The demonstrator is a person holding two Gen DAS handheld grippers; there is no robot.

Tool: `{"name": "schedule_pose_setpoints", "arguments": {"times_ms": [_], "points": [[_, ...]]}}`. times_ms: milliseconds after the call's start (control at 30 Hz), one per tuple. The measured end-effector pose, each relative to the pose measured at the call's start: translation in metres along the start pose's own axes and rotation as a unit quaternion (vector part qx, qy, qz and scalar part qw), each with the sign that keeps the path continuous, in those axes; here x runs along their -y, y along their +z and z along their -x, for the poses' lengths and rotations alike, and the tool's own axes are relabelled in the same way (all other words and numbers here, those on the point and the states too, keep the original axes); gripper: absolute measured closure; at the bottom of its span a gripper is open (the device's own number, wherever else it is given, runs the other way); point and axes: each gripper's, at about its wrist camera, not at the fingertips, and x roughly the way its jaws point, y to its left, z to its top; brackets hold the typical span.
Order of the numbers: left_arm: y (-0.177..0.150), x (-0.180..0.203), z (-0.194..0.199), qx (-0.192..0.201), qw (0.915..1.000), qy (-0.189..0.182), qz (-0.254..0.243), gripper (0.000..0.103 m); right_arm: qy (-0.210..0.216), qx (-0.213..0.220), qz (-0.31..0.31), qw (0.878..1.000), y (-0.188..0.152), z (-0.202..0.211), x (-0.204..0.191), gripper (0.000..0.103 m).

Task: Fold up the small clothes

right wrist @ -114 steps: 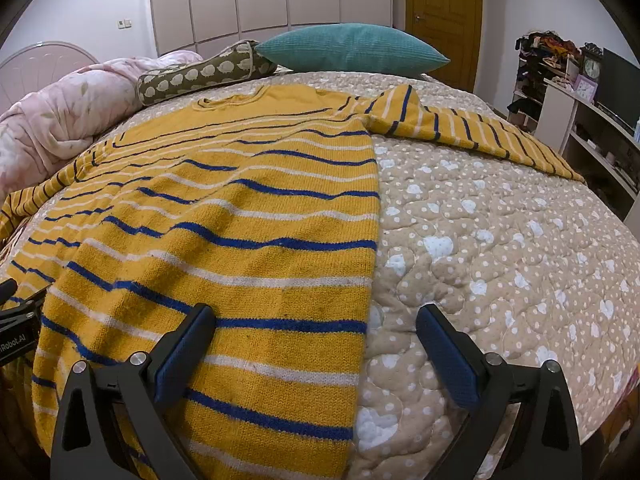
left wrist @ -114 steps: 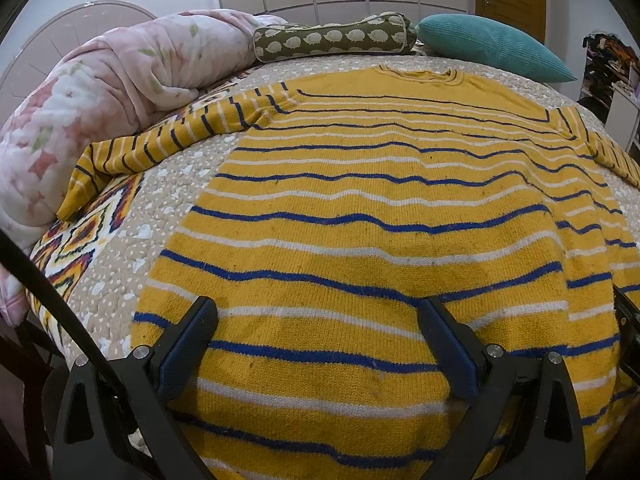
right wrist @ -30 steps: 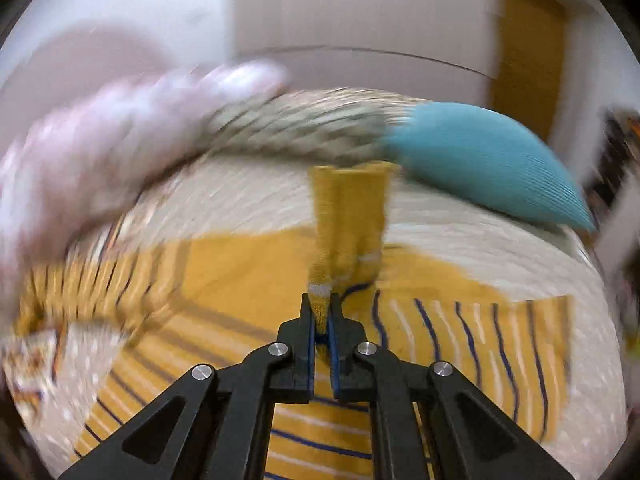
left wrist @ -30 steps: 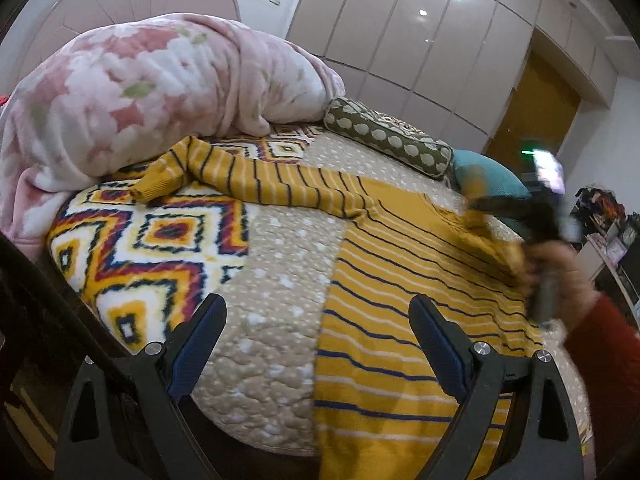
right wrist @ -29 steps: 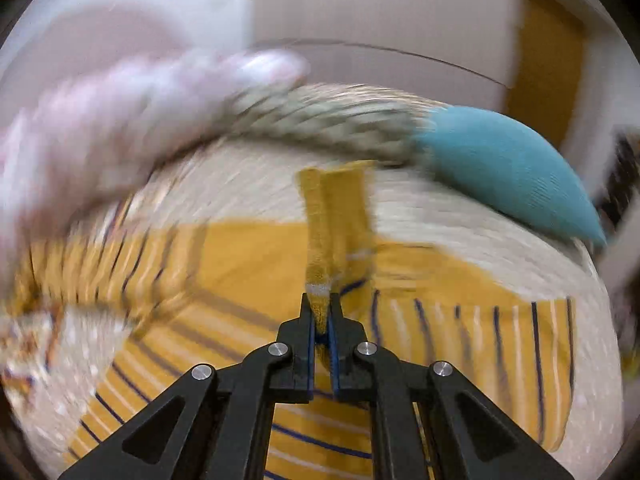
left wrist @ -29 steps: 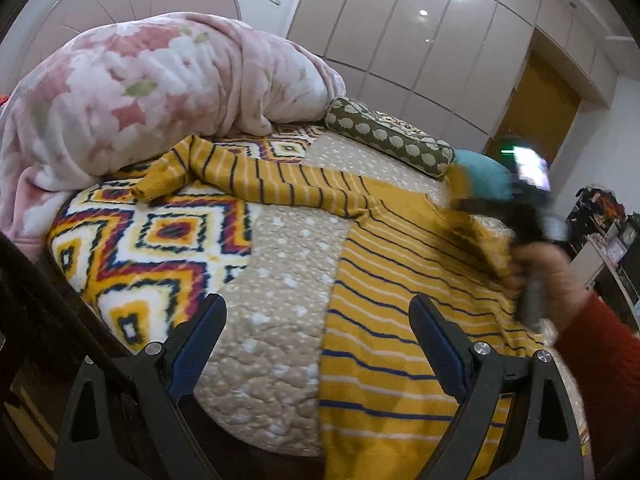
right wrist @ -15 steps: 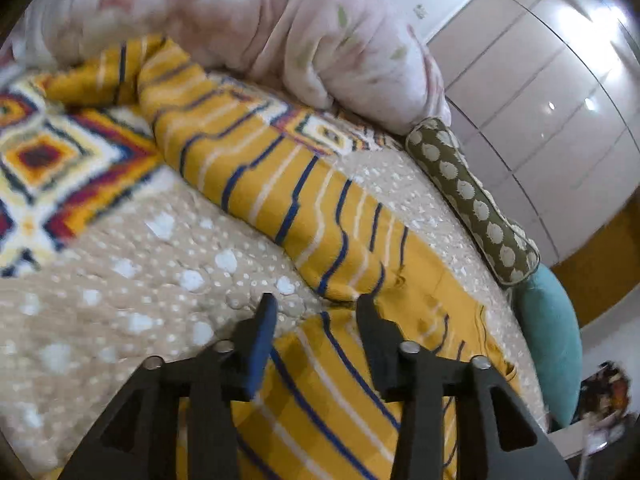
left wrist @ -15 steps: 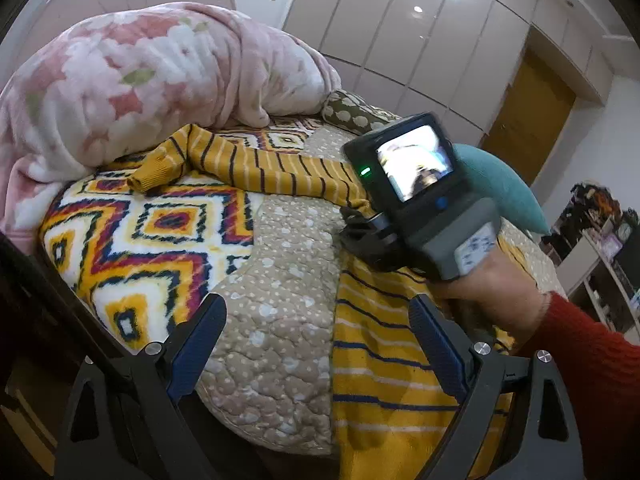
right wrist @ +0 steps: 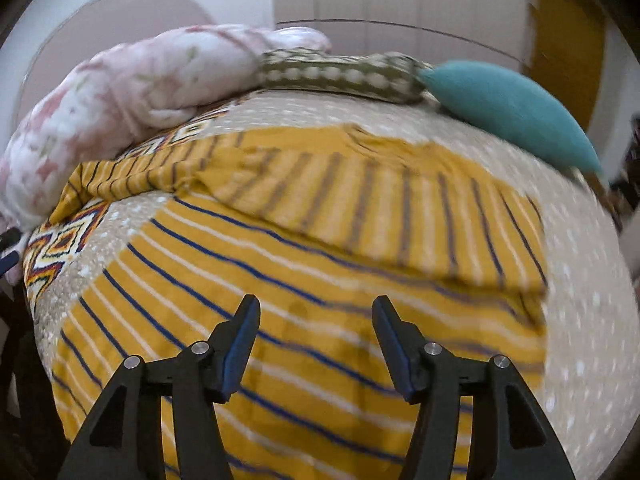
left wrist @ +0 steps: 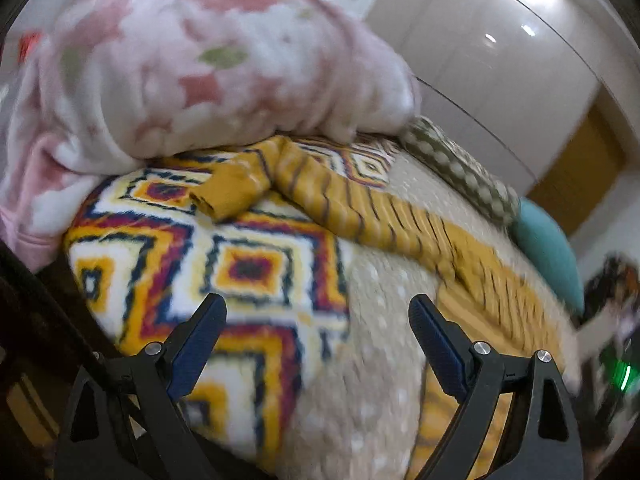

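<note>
At far left a pink quilt (left wrist: 180, 64) is heaped along the bed's edge, out of the folding area. Just right of it, the sweater's left sleeve (left wrist: 320, 196) lies stretched over the patterned blanket (left wrist: 240, 268), its cuff (left wrist: 226, 196) doubled back near the quilt. The left gripper (left wrist: 316, 334) hangs over the blanket with its jaws wide apart and holding nothing, pointed toward that sleeve, probably because it is the next part to bring in. Right of that, the sweater (right wrist: 280, 300) lies flat on the dotted bedspread (right wrist: 580, 280), hem toward the cameras. Its right sleeve (right wrist: 380, 204) is laid across the chest, stripes running crosswise, so that side looks folded. The right gripper (right wrist: 316, 336) hovers above the body, jaws parted and empty. A teal pillow (right wrist: 508, 108) sits at the head, far right.
</note>
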Motion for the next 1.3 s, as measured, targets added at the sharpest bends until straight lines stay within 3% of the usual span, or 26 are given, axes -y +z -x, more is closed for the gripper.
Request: {"name": "schedule_pose_setpoints", "arguments": {"times_ms": [67, 133, 233, 267, 367, 433, 500, 533, 567, 600, 633, 800, 867, 967, 1067, 1133, 1167, 1233, 1267, 1300], "points": [[0.021, -0.011, -0.019, -0.007, 0.9997, -0.014, 0.021, 0.011, 0.005, 0.003, -0.018, 1.0, -0.009, -0.002, 0.013, 0.04], [0.041, -0.022, -0.044, -0.008, 0.9995, 0.003, 0.032, 0.011, 0.011, 0.003, -0.038, 0.999, -0.021, -0.006, 0.024, 0.04], [0.062, -0.036, -0.075, 0.001, 0.9954, 0.092, 0.028, 0.011, 0.015, 0.0, -0.059, 0.998, -0.033, -0.009, 0.034, 0.04], [0.067, -0.038, -0.081, 0.017, 0.9907, 0.135, 0.009, 0.011, 0.016, 0.0, -0.063, 0.998, -0.036, -0.01, 0.036, 0.04], [0.074, -0.032, -0.093, 0.046, 0.9769, 0.198, -0.065, 0.011, 0.012, 0.006, -0.06, 0.998, -0.04, -0.013, 0.033, 0.038], [0.075, -0.027, -0.105, 0.037, 0.9714, 0.205, -0.114, 0.011, 0.006, 0.005, -0.054, 0.998, -0.042, -0.018, 0.029, 0.036], [0.076, -0.022, -0.12, 0.001, 0.9719, 0.183, -0.148, 0.013, -0.004, 0.006, -0.046, 0.999, -0.042, -0.021, 0.025, 0.034], [0.077, -0.019, -0.127, -0.021, 0.9719, 0.169, -0.163, 0.022, -0.009, 0.005, -0.043, 0.999, -0.041, -0.021, 0.024, 0.034], [0.077, -0.016, -0.134, -0.041, 0.9695, 0.163, -0.178, 0.062, -0.014, 0.005, -0.039, 0.999, -0.041, -0.022, 0.022, 0.034], [0.078, -0.013, -0.142, -0.064, 0.9635, 0.176, -0.191, 0.093, -0.019, 0.005, -0.036, 0.999, -0.042, -0.022, 0.021, 0.034], [0.08, -0.011, -0.143, -0.078, 0.9613, 0.179, -0.195, 0.093, -0.02, 0.005, -0.035, 0.999, -0.042, -0.022, 0.021, 0.034], [0.105, 0.008, -0.101, -0.074, 0.9827, 0.098, -0.139, 0.094, -0.014, 0.01, -0.038, 0.999, -0.043, -0.02, 0.022, 0.034], [0.11, 0.033, -0.082, -0.077, 0.9866, 0.06, -0.131, 0.094, -0.012, 0.011, -0.04, 0.999, -0.044, -0.02, 0.023, 0.034], [0.109, 0.091, -0.066, -0.084, 0.9846, -0.004, -0.153, 0.094, -0.004, 0.015, -0.045, 0.999, -0.045, -0.018, 0.025, 0.034], [0.091, 0.184, -0.052, -0.104, 0.9686, -0.097, -0.204, 0.094, 0.012, 0.019, -0.057, 0.998, -0.047, -0.017, 0.03, 0.034], [0.071, 0.244, -0.04, -0.119, 0.9479, -0.173, -0.239, 0.093, 0.023, 0.021, -0.065, 0.997, -0.048, -0.016, 0.034, 0.034], [0.058, 0.277, -0.03, -0.125, 0.9308, -0.223, -0.261, 0.091, 0.025, 0.022, -0.067, 0.997, -0.048, -0.016, 0.034, 0.034], [0.036, 0.32, -0.012, -0.137, 0.9062, -0.268, -0.297, 0.069, 0.032, 0.023, -0.07, 0.997, -0.049, -0.015, 0.036, 0.034], [0.027, 0.335, -0.006, -0.14, 0.8978, -0.277, -0.312, 0.041, 0.035, 0.024, -0.072, 0.997, -0.049, -0.015, 0.037, 0.034], [0.019, 0.343, 0.003, -0.133, 0.895, -0.28, -0.321, 0.028, 0.038, 0.025, -0.074, 0.996, -0.049, -0.014, 0.038, 0.034]]}}
